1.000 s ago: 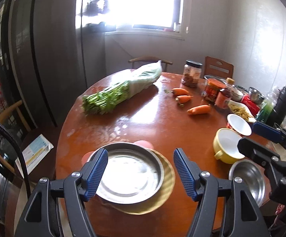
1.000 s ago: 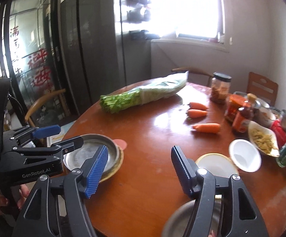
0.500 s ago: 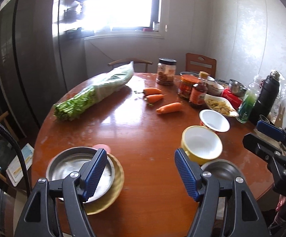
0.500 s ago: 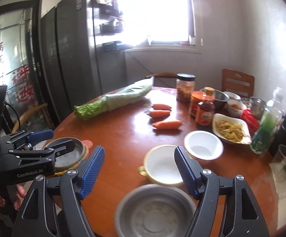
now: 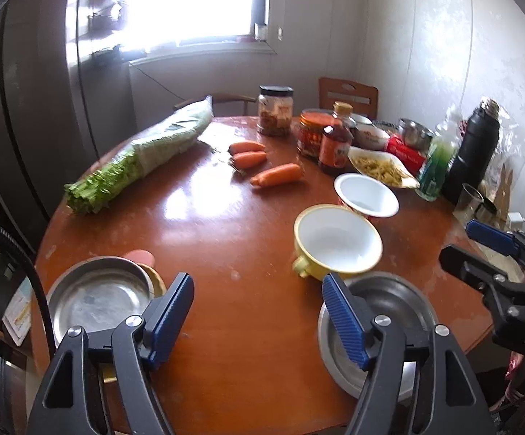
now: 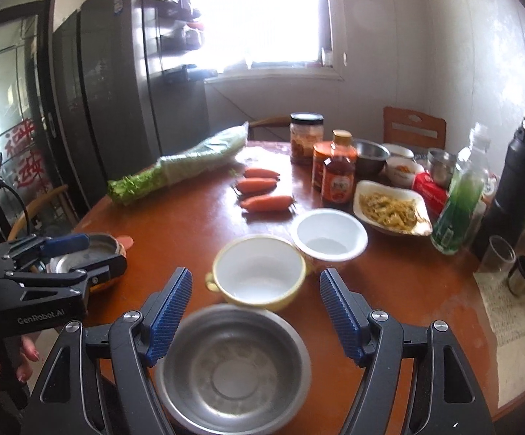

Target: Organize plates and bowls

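The left gripper [image 5: 257,320] has just been opening, nothing between its blue pads [image 5: 344,320]. The right gripper [image 6: 255,311] angles downward, jaws apart, gripping nothing.

The right gripper [image 6: 253,313] hangs over the table's near edge, jaws apart and empty, having just been opening. Right below sits the steel bowl [image 6: 233,366], and just beyond it the yellow bowl [image 6: 260,272], touching the white bowl [image 6: 331,235]. At the table's [image 6: 175,224] left edge the left gripper [image 6: 74,253] hovers by the steel plate [image 6: 97,250]. Three carrots [image 6: 266,203] lie mid-table, a bundle of greens [image 6: 179,165] toward the far left edge.
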Demonstrator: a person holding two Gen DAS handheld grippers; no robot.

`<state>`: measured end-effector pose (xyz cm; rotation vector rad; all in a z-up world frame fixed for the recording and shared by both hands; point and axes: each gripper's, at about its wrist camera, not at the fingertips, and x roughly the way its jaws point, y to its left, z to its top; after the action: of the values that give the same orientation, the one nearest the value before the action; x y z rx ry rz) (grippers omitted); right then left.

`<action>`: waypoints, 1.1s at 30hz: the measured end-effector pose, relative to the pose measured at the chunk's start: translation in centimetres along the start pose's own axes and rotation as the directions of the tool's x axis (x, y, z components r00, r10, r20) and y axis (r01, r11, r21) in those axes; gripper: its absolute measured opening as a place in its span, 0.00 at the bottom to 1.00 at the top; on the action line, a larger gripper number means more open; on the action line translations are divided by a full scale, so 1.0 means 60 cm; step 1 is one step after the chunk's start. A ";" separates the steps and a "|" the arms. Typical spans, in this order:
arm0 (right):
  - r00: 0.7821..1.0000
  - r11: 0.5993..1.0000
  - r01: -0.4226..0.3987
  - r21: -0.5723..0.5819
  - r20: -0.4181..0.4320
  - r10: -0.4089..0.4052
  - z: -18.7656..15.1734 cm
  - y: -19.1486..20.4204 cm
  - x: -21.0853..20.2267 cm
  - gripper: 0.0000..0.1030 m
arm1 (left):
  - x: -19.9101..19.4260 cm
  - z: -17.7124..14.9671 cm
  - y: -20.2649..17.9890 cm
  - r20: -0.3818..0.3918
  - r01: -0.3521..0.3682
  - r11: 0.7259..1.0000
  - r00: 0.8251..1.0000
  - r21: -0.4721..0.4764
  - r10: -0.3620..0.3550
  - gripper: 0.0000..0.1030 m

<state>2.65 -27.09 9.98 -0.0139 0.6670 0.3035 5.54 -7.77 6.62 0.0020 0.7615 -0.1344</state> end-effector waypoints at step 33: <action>0.971 0.999 -0.020 0.043 -0.237 0.029 -0.142 -0.060 0.091 0.35 | 0.130 -0.087 -0.074 -0.232 0.095 0.995 0.969 0.042 -0.083 0.55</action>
<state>2.56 -29.98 -0.39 -0.0031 0.9114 0.3149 7.00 -12.88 -2.31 0.0342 0.9903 -0.2425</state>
